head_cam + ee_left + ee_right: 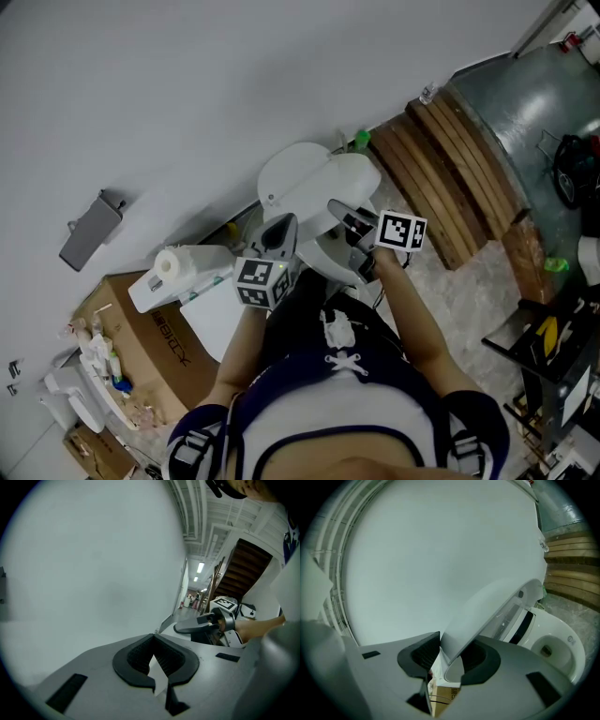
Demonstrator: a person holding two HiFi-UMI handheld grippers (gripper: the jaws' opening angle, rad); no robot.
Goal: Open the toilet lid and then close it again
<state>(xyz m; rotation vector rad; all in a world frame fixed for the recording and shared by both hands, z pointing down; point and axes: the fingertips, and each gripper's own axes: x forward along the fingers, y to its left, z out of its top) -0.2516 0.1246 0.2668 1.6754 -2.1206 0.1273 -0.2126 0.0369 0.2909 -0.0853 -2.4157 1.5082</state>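
Note:
The white toilet [309,187] stands against the wall. Its lid [487,611] is tilted up, partway between down and upright, and the seat and bowl [555,648] show beneath it at right. My right gripper [457,645] is shut on the lid's front edge, with the rim wedged between its dark pads; in the head view it [345,217] reaches in from the right. My left gripper [153,644] is shut with nothing in it and points at the bare wall. It [278,232] hovers beside the toilet's left side. The left gripper view also shows the right gripper [199,625].
A toilet-paper roll [169,267] and an open cardboard box [141,347] lie left of the toilet. Wooden planks [459,178] lean at the right, with a green bottle [361,141] by the wall. A grey box [91,230] hangs on the wall. A black stand [548,347] fills the right edge.

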